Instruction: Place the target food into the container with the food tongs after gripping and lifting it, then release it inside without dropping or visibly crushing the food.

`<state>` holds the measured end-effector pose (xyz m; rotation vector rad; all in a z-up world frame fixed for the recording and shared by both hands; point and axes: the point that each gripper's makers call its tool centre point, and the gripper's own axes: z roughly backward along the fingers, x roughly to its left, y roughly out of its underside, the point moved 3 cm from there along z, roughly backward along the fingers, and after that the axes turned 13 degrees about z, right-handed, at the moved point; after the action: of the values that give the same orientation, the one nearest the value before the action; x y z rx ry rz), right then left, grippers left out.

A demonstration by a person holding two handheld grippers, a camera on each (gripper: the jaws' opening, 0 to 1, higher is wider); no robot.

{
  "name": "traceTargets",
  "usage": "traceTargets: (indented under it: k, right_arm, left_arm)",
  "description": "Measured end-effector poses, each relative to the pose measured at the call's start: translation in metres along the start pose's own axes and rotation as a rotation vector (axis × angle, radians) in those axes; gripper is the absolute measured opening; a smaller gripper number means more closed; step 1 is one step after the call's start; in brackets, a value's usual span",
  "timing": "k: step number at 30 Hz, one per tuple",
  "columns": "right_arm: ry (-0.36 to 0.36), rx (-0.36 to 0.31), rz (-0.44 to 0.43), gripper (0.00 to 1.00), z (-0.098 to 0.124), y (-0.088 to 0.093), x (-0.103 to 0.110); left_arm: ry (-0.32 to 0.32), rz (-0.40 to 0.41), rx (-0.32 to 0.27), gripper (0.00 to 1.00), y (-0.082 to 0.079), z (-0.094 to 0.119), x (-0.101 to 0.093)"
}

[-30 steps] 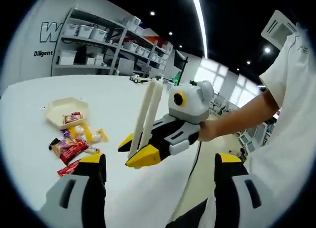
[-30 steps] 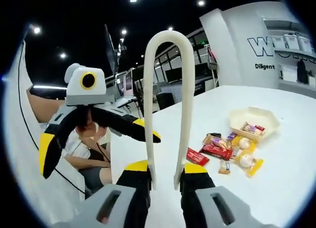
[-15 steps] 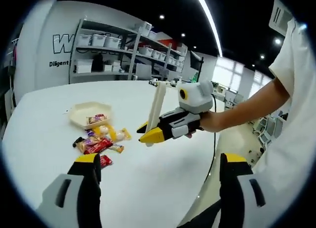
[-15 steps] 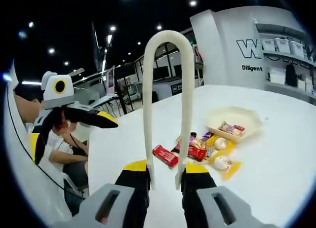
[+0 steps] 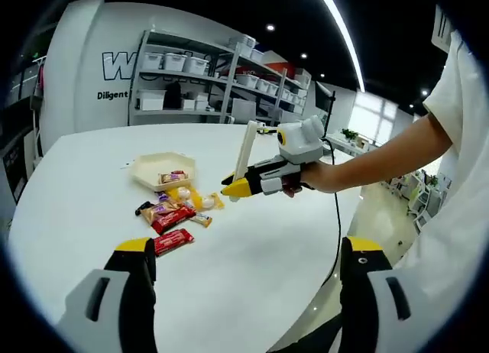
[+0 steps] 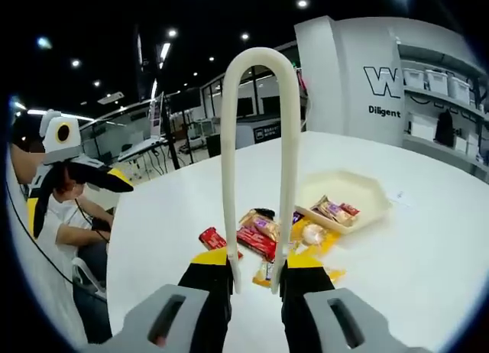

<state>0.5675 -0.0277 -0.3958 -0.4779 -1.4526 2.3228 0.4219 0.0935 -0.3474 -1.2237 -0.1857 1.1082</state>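
a: the snack pile (image 6: 283, 238) lay on the white table (image 5: 252, 269), touching the cream container (image 6: 344, 196); one packet was already inside.

b: the right gripper (image 6: 257, 273), clamped on the cream food tongs (image 6: 257, 154), had swung nearer the pile.

a: the left gripper (image 5: 248, 254) hung back, jaws wide, empty. nothing was gripped yet.

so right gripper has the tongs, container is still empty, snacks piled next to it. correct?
Not empty: the right gripper view shows the container already holding a wrapped snack. The rest stands: the right gripper holds the tongs, snacks piled beside it.
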Motion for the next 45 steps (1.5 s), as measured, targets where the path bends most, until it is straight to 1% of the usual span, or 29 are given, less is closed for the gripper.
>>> traceTargets:
  k: [2,5,9,15,16,17,19,20,23,25,27,31,34,37,40,41,43,45]
  right_arm:
    - [0.007,0.009,0.009,0.18,-0.005,-0.001,-0.006]
    - [0.016,0.010,0.017,0.18,-0.009,-0.002,-0.013]
    - [0.027,0.024,0.035,0.18,-0.017,0.001,-0.022]
    - [0.031,0.034,0.064,0.18,-0.027,0.007,-0.028]
    - [0.036,0.037,0.087,0.18,-0.029,0.008,-0.030]
    - [0.035,0.039,0.088,0.18,-0.031,0.009,-0.030]
    - [0.034,0.037,0.106,0.18,-0.034,0.010,-0.033]
    - [0.036,0.031,0.128,0.18,-0.036,0.011,-0.035]
    - [0.037,0.024,0.134,0.18,-0.040,0.013,-0.040]
    - [0.041,0.019,0.155,0.19,-0.042,0.016,-0.043]
    - [0.035,0.010,0.147,0.19,-0.044,0.018,-0.046]
    - [0.046,-0.008,0.145,0.19,-0.047,0.022,-0.053]
    - [0.048,-0.021,0.137,0.19,-0.052,0.025,-0.057]
    - [0.047,-0.043,0.110,0.19,-0.058,0.024,-0.059]
    - [0.048,-0.053,0.094,0.20,-0.064,0.030,-0.058]
    - [0.048,-0.051,0.096,0.20,-0.065,0.032,-0.058]
    - [0.042,-0.078,0.096,0.21,-0.065,0.032,-0.057]
    - [0.044,-0.081,0.098,0.21,-0.066,0.032,-0.058]
  left_arm:
    - [-0.026,0.007,-0.008,0.99,0.001,0.002,0.004]
    - [-0.031,0.021,-0.009,0.99,0.002,0.004,0.005]
    - [-0.032,0.025,-0.013,0.99,0.003,0.004,0.003]
    - [-0.036,0.033,-0.014,0.99,0.002,0.007,0.002]
    - [-0.038,0.034,-0.013,0.99,0.002,0.007,0.003]
    - [-0.040,0.035,-0.014,0.99,0.002,0.008,0.003]
    - [-0.046,0.038,-0.011,0.99,0.002,0.009,0.005]
    - [-0.047,0.038,-0.011,0.99,0.001,0.010,0.005]
    - [-0.055,0.042,-0.008,0.99,0.000,0.011,0.007]
    - [-0.061,0.045,-0.007,0.99,0.000,0.012,0.008]
    - [-0.067,0.049,-0.005,0.99,0.001,0.013,0.009]
    - [-0.076,0.059,0.002,0.99,0.002,0.013,0.011]
    - [-0.079,0.062,0.020,0.99,0.005,0.012,0.012]
    - [-0.082,0.062,0.033,0.99,0.006,0.011,0.012]
    - [-0.085,0.073,0.041,0.99,0.008,0.011,0.013]
    - [-0.088,0.076,0.048,0.99,0.010,0.011,0.014]
    - [-0.093,0.074,0.056,0.99,0.011,0.011,0.015]
    - [-0.096,0.077,0.060,0.99,0.011,0.011,0.016]
